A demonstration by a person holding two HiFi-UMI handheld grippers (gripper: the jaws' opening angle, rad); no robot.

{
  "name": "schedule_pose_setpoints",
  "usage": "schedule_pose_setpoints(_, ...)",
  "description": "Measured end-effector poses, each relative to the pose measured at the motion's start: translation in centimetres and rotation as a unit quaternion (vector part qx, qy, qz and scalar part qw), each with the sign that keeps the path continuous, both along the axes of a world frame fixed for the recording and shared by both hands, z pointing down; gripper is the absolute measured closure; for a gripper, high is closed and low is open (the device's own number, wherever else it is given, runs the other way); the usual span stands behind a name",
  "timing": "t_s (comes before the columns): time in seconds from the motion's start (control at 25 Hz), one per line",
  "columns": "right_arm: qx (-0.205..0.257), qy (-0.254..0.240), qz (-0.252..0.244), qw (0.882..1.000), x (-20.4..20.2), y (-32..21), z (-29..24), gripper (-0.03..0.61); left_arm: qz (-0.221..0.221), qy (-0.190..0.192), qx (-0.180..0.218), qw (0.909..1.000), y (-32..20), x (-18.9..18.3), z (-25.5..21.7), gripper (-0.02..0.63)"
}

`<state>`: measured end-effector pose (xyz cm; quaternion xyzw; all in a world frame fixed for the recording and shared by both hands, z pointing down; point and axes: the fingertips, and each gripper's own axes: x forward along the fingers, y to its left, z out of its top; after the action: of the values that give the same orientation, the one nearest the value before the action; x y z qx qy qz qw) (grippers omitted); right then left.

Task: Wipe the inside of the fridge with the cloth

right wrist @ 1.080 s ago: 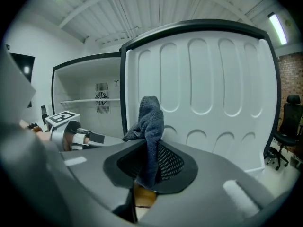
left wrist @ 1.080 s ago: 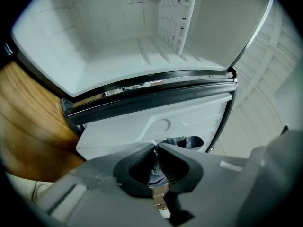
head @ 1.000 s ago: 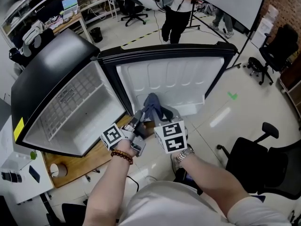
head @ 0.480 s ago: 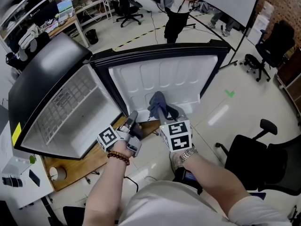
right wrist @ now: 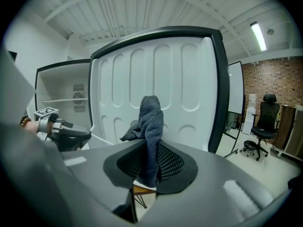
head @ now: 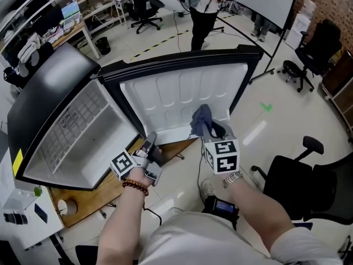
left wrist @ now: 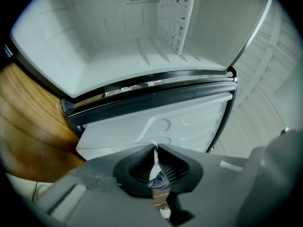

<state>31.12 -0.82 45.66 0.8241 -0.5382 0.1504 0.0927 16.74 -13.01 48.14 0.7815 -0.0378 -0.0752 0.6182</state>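
A small black fridge (head: 66, 131) is standing open at the left, showing its white interior, with its door (head: 176, 95) swinging out across the middle. The left gripper (head: 150, 141) is hovering near the door's lower hinge corner, its jaws almost together on nothing. Further right, the right gripper (head: 214, 132) is clamping a dark blue cloth (head: 201, 119), which is sticking up just in front of the door's white inner panel

Bunched blue-grey cloth (right wrist: 151, 117) upright in right hand-held gripper (right wrist: 150, 151), before white inner door of open fridge (head: 71, 134).
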Motion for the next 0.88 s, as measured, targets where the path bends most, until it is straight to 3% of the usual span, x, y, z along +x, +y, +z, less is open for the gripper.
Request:
schedule_pose_setpoints(0.56,-0.025,0.027,0.091,0.995,6.4,4.8,0.7,0.520,0.003,-0.014,-0.002,0.9999,0.4,-0.3,0.7,0.588)
schedule_pose_setpoints(0.88,-0.034,0.022,0.085,0.996,7.9,6.2,0.9,0.520,-0.005,-0.015,-0.003,0.9999,1.1,-0.6,0.7,0.588)
